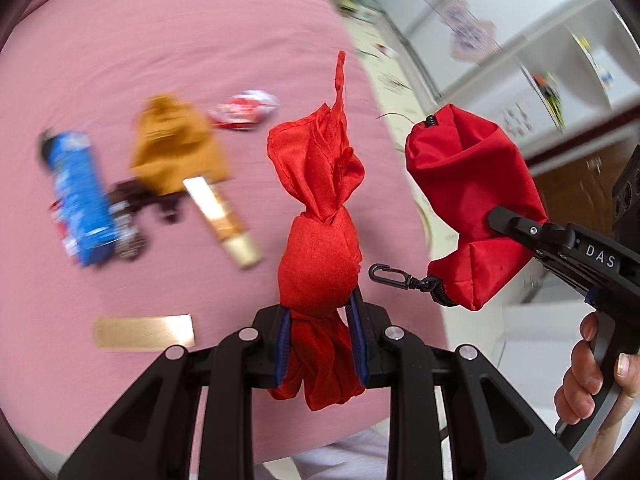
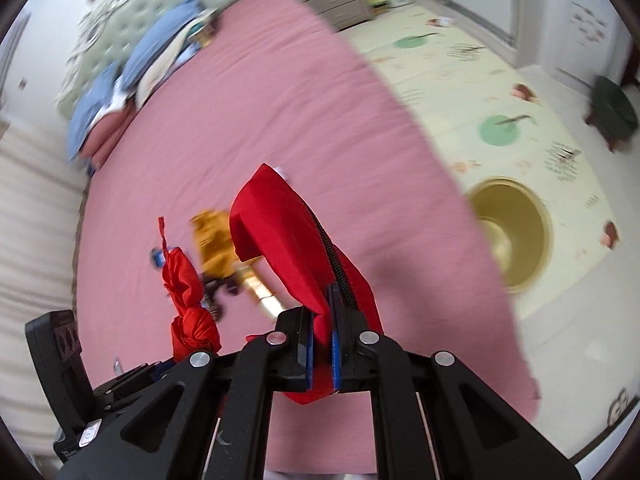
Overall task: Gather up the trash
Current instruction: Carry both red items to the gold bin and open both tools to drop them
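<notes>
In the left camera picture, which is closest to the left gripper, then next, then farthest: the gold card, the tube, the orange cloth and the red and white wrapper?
From the left gripper, holding the red cloth:
1. Gold card, flat on the pink bed, just to its left.
2. Tube, farther up and left.
3. Orange cloth, behind the tube's top end.
4. Red and white wrapper, farthest, top middle.
</notes>
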Tool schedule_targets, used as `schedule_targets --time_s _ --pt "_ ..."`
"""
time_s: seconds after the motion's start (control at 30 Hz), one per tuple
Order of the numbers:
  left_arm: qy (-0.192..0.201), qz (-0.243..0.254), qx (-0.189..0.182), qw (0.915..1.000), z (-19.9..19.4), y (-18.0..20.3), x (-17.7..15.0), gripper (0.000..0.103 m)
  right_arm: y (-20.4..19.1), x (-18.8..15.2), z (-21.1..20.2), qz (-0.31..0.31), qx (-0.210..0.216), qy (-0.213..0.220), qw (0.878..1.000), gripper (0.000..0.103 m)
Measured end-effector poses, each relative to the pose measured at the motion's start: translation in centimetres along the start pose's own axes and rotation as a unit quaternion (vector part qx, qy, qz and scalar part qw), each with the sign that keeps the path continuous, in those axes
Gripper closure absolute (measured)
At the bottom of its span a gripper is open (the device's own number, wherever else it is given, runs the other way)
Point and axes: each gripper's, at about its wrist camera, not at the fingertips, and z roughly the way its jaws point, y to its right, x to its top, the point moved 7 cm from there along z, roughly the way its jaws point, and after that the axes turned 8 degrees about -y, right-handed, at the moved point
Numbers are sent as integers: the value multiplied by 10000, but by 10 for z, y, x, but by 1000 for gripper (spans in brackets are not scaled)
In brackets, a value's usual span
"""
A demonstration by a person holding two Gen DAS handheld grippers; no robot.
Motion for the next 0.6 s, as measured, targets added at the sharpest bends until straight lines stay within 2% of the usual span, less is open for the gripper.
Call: schedule_targets --time_s 0.07,0.27,0.43,0.47,0.6 --pt "-79 255 -33 9996 16 39 6 78 42 4 -15 252 -84 107 9996 96" --pt "-329 943 -87 9950 62 134 16 78 133 7 -42 882 -225 324 9953 96" --pt "-637 1284 -114 9896 102 188 27 77 198 11 -47 1286 -322 364 9905 96" --pt "-894 1343 -226 9866 112 198 26 77 205 12 -46 1335 -353 366 9897 96" --pt "-1082 1539 -314 9816 147 230 37 77 247 19 -40 1575 -391 322 9862 96"
